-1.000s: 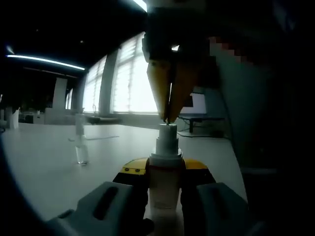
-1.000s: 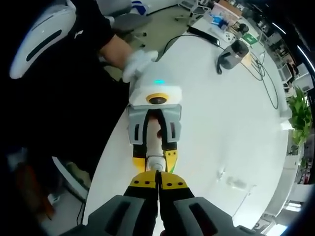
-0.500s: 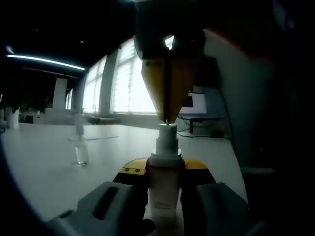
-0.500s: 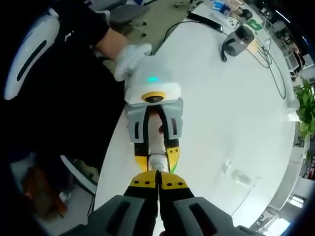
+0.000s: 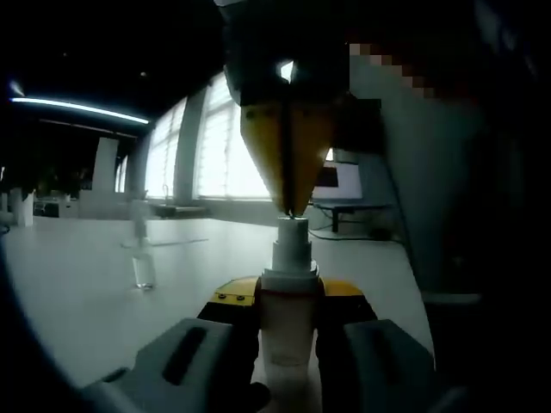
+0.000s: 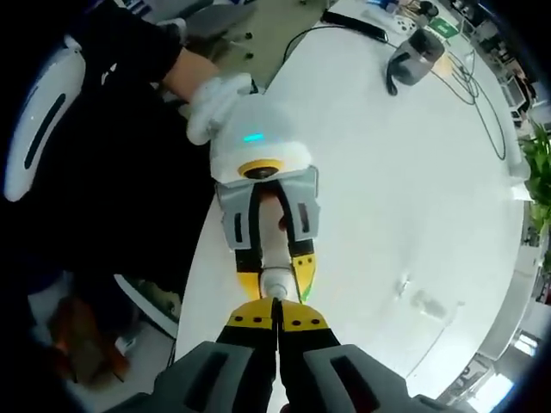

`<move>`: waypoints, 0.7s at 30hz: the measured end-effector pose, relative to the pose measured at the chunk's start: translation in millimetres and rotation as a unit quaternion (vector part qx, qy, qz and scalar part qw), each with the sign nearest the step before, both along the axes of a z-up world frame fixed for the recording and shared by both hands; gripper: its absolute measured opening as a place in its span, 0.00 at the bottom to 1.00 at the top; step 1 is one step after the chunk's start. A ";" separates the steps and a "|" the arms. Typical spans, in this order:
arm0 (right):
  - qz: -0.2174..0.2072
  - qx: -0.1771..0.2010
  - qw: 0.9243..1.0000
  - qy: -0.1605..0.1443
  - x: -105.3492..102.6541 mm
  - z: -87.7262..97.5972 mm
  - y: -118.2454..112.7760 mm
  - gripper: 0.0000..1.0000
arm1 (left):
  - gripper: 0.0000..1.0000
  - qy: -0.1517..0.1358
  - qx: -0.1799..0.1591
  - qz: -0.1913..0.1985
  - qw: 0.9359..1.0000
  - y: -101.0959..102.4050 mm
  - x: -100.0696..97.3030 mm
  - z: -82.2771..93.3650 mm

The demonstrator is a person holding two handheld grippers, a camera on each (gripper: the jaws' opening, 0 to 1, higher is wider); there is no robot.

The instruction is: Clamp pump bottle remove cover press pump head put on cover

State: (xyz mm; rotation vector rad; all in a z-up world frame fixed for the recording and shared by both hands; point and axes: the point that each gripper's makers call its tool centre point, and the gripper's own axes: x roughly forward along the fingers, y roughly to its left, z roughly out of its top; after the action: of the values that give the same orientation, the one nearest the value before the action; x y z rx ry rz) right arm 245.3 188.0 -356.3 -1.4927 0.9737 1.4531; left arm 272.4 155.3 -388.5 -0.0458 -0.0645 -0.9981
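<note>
White pump bottle (image 5: pixel 288 323) stands pinched between the left gripper's (image 5: pixel 288 344) jaws. The right gripper (image 6: pixel 277 320), jaws pressed together, touches the pump head (image 5: pixel 291 232) from above; the clear cover (image 5: pixel 142 262) sits apart on the table (image 5: pixel 77 284)

A white worktop (image 6: pixel 387 215) with a curved edge carries a clear cover (image 5: pixel 142 258) standing upright on its own, well apart from the edge. At the far end lie a dark grey device (image 6: pixel 411 62) and black cables (image 6: pixel 478 103).

No readable text, label, brand or number stands on anything; all markings too blurred.
</note>
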 end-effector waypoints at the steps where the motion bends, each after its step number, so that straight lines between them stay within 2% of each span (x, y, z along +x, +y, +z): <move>1: 0.001 0.000 1.000 -0.001 -0.1 -0.1 0.2 0.00 | 0.15 0.000 0.000 0.000 1.000 0.0 0.0 0.1; 21: 0.012 0.001 1.000 0.009 -1.1 -6.5 1.8 0.00 | 0.15 0.001 0.000 0.000 1.000 0.0 0.0 -0.1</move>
State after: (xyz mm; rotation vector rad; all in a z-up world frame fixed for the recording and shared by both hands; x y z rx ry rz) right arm 244.3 189.8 -362.8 -1.4972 0.9683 1.4869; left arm 272.4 155.3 -388.6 -0.0464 -0.0629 -0.9982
